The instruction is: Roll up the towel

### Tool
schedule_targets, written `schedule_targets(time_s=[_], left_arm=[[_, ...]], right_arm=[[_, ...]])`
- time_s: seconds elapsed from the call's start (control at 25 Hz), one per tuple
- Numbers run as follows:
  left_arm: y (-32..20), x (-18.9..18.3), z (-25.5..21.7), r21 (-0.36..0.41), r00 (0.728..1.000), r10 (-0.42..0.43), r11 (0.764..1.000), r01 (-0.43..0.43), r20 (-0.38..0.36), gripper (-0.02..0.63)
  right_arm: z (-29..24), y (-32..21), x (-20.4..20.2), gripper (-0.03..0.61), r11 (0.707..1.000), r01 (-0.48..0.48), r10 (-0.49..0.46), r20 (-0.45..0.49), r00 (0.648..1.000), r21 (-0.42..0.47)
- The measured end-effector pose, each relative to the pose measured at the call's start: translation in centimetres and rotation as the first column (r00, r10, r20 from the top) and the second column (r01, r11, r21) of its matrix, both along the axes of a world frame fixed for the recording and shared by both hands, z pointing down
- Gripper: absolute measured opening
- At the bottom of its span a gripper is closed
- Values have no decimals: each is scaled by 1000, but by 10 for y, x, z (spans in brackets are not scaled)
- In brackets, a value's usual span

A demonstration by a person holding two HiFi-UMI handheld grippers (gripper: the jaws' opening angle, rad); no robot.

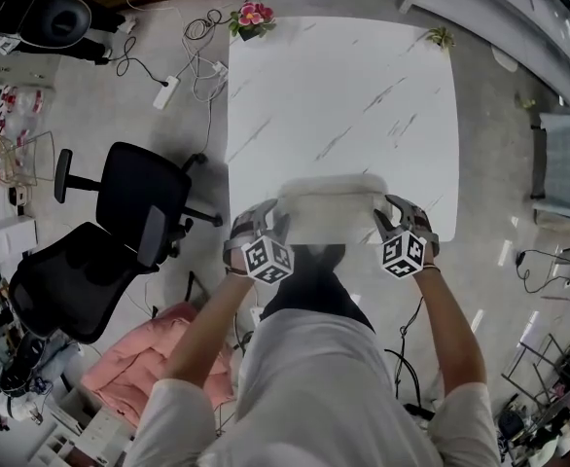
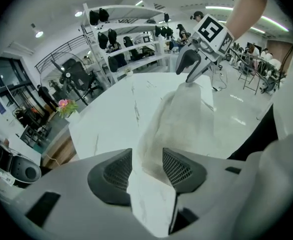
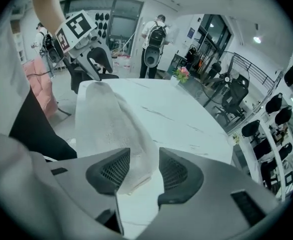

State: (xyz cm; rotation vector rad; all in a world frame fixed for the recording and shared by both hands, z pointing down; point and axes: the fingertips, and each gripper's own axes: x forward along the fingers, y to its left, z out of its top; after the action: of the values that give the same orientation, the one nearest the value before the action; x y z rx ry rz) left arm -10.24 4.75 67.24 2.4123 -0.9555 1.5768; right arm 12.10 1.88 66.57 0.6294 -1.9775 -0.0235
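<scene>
A pale, partly rolled towel [image 1: 329,207] lies along the near edge of the white marble table [image 1: 363,95]. My left gripper [image 1: 263,220] is at its left end and my right gripper [image 1: 397,217] at its right end. In the left gripper view the towel [image 2: 181,119] runs from my open left gripper [image 2: 149,166] across to the right gripper [image 2: 191,66]. In the right gripper view the towel's end [image 3: 111,124] sits between the spread jaws of my right gripper [image 3: 144,169] with a gap beside it; the left gripper [image 3: 94,61] hangs at the far end.
Two black office chairs [image 1: 120,222] stand left of the table, with a pink garment [image 1: 159,358] on the floor below them. A flower pot [image 1: 254,17] and a small plant [image 1: 441,37] sit at the table's far corners. Cables and a power strip [image 1: 168,90] lie on the floor.
</scene>
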Motion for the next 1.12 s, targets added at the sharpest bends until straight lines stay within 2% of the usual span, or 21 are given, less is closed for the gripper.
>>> schedule_targets(time_s=[0.16, 0.28, 0.32, 0.48, 0.6, 0.72, 0.8, 0.96, 1.12], left_arm=[[35, 13, 16, -59, 996, 86, 995, -86, -1, 213], [49, 23, 35, -131, 994, 108, 986, -108, -11, 290], [49, 25, 41, -133, 994, 111, 985, -110, -3, 293], [41, 21, 61, -83, 986, 141, 988, -134, 88, 244], [41, 20, 65, -68, 984, 143, 988, -136, 106, 215], [43, 19, 63, -45, 982, 142, 990, -137, 123, 157], [48, 19, 59, -29, 980, 152, 988, -149, 132, 120], [73, 19, 56, -63, 977, 178, 983, -172, 114, 107], [103, 19, 54, -128, 973, 212, 971, -200, 90, 106]], right_arm=[[9, 30, -11, 196, 993, 87, -85, 27, 996, -82], [24, 42, -12, 220, 984, 118, -118, 8, 993, -134], [31, 44, -11, 232, 982, 128, -130, -7, 991, -142], [54, 50, -10, 235, 977, 167, -179, -86, 980, -130], [65, 52, -6, 230, 979, 182, -194, -148, 970, -94], [64, 52, -5, 136, 983, 174, -180, -176, 968, -49], [62, 57, -4, 102, 983, 178, -183, -179, 967, -42], [58, 78, -5, 94, 977, 200, -210, -174, 962, -71], [55, 106, -6, 94, 966, 214, -234, -135, 963, -145]])
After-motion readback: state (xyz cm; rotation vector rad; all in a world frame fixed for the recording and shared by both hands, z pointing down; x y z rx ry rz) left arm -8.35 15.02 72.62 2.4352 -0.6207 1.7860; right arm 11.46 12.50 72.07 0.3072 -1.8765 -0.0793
